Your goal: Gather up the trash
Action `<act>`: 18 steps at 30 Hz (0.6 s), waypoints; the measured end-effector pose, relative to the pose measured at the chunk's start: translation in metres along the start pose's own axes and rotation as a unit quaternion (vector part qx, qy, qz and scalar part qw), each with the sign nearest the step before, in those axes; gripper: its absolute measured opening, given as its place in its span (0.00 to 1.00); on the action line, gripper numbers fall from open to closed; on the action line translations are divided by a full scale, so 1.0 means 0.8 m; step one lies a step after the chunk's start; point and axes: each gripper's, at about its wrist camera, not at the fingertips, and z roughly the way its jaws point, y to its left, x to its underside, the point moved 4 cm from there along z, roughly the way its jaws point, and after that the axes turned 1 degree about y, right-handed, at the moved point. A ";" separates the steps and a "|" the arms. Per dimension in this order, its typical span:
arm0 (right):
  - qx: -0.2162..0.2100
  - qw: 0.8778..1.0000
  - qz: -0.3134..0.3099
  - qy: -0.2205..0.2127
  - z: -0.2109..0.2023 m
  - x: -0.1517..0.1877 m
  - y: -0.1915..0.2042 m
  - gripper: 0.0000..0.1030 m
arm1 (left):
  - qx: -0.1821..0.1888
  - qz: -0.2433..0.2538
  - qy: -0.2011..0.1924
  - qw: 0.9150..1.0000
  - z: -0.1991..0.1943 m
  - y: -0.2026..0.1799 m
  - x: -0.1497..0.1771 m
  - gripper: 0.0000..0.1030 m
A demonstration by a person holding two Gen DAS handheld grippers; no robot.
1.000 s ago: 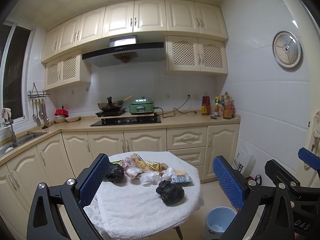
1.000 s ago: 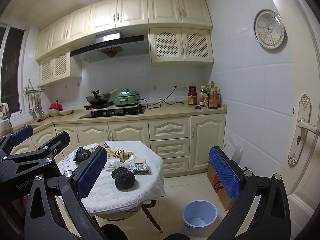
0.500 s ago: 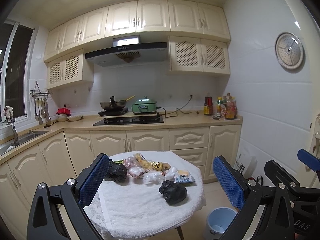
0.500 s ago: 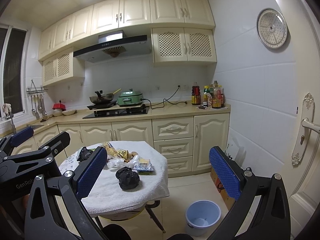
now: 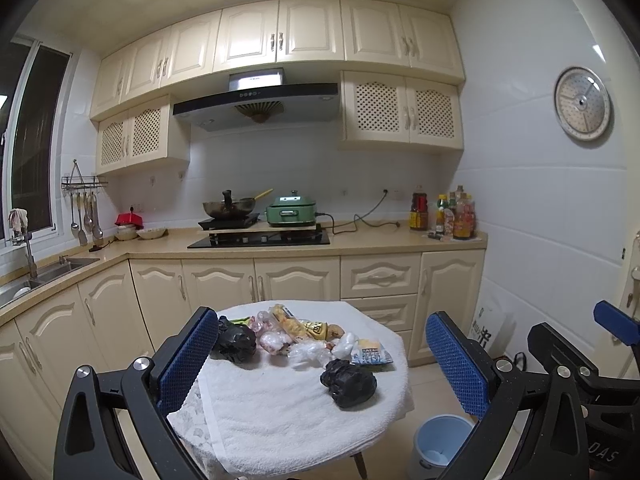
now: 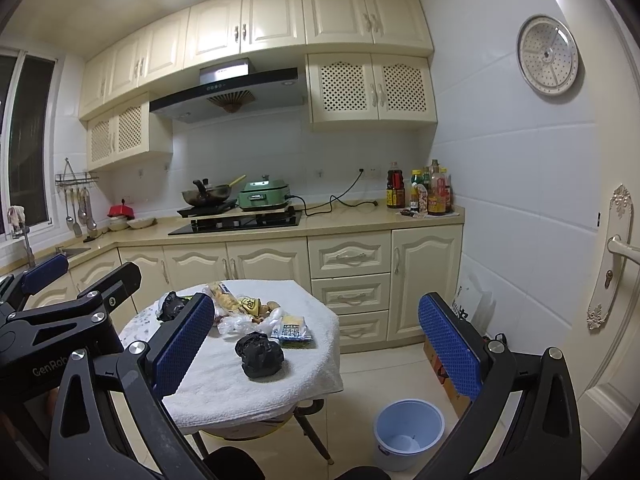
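A small round table under a white towel (image 5: 280, 416) (image 6: 224, 384) carries a heap of trash. A crumpled black bag (image 5: 349, 382) (image 6: 259, 354) lies nearest. A second black bag (image 5: 236, 343) (image 6: 171, 306) lies at the left. Between them are clear plastic bags (image 5: 308, 354), yellow snack wrappers (image 5: 304, 326) (image 6: 240, 302) and a blue-white packet (image 5: 370, 354) (image 6: 291, 331). A light blue bin (image 5: 440, 446) (image 6: 409, 434) stands on the floor right of the table. My left gripper (image 5: 320, 360) and right gripper (image 6: 316, 346) are open and empty, held back from the table.
Cream kitchen cabinets and a counter with a hob, wok (image 5: 228, 207) and green cooker (image 5: 291, 210) run behind the table. Bottles (image 5: 444, 214) stand at the counter's right end. A sink (image 5: 36, 276) is at the left. A door with a handle (image 6: 622, 252) is at the right.
Both views have drifted slightly, so the table sits a little higher and further right in frame. Both grippers stay open. Nothing on the table has moved.
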 end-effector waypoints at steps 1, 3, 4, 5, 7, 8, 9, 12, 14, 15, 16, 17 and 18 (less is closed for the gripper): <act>0.000 1.000 0.000 0.000 0.000 0.000 -0.001 1.00 | 0.000 0.000 0.000 1.000 0.000 0.000 0.000 0.99; 0.000 1.000 0.000 0.000 0.000 0.000 0.000 1.00 | 0.000 0.000 0.000 1.000 0.000 0.000 0.000 0.99; -0.001 1.000 0.000 0.000 0.000 -0.001 0.000 1.00 | 0.000 0.000 0.000 1.000 0.000 0.000 0.000 0.99; -0.001 1.000 0.000 0.000 0.000 -0.001 0.000 1.00 | 0.000 0.000 0.000 1.000 0.000 0.000 0.000 0.99; -0.001 1.000 0.001 0.000 0.000 -0.001 0.000 1.00 | -0.001 0.001 -0.001 1.000 0.000 0.000 0.000 0.99; -0.002 1.000 0.001 0.000 0.000 0.000 0.000 1.00 | -0.002 0.001 -0.001 1.000 0.000 0.000 0.000 0.99; -0.003 1.000 0.001 0.000 0.000 0.000 0.001 1.00 | -0.002 0.001 -0.001 1.000 0.000 0.000 0.000 0.99; -0.003 1.000 0.001 0.000 0.001 -0.002 0.002 1.00 | -0.002 0.001 -0.001 1.000 0.000 0.000 0.001 0.99; -0.004 1.000 0.001 0.001 0.002 -0.002 0.003 1.00 | -0.002 0.001 -0.001 1.000 0.000 0.000 0.000 0.99; -0.004 1.000 0.001 0.001 0.001 -0.002 0.002 1.00 | -0.002 0.000 -0.002 1.000 0.000 0.000 0.000 0.99; -0.004 1.000 0.001 0.000 0.001 -0.002 0.002 1.00 | -0.002 0.000 -0.002 1.000 0.000 -0.001 0.000 0.99; -0.004 1.000 0.000 -0.001 0.001 -0.002 0.003 1.00 | -0.002 0.000 -0.002 1.000 0.000 -0.001 0.001 0.99; -0.004 1.000 0.000 -0.001 0.002 -0.002 0.003 1.00 | -0.002 -0.001 -0.002 1.000 0.001 -0.001 0.001 0.99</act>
